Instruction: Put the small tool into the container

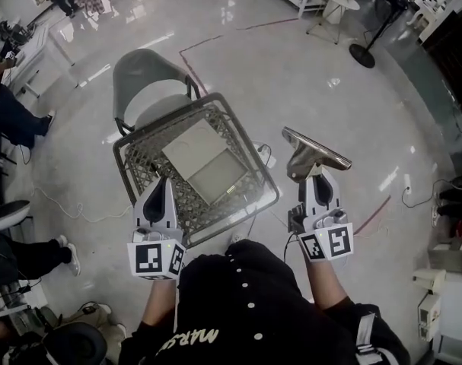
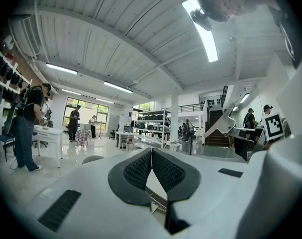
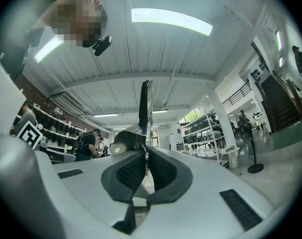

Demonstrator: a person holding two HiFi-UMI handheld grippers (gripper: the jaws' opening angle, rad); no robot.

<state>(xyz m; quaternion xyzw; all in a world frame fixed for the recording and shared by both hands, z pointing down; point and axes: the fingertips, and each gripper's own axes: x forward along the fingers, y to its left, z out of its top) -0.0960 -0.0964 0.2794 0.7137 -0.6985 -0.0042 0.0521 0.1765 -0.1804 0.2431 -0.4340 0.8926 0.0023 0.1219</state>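
Metal tool: the small tool (image 1: 316, 150) is seen as a broad, flat, shiny blade that flares from a narrower neck. In the right gripper view it is met edge-on and appears as a thin upright strip.
Tool's place: it is held in the air to the right of the wire basket (image 1: 250, 147), clear of the rim and above the glossy floor (image 1: 352, 105). It has not yet been put in.
Right hand-held gripper (image 1: 314, 179): the jaws are clamped on the tool's lower part, with the blade rising from between the dark pads. This low grip is judged to leave the blade free to be led over the rim.
Left hand-held gripper (image 1: 160, 184): the jaws are brought together at the tips with nothing between them. It is held by the basket's near left side, apparently kept out of the tool's path.
Container: the basket is set on the seat of a grey chair (image 1: 143, 71), its opening upward, so that it can be reached from above. Two flat pale panels (image 1: 204, 162) are lying on its bottom.
Stage: a carry is judged to be under way. A move leftward over the rim is called for, then lowering and release.
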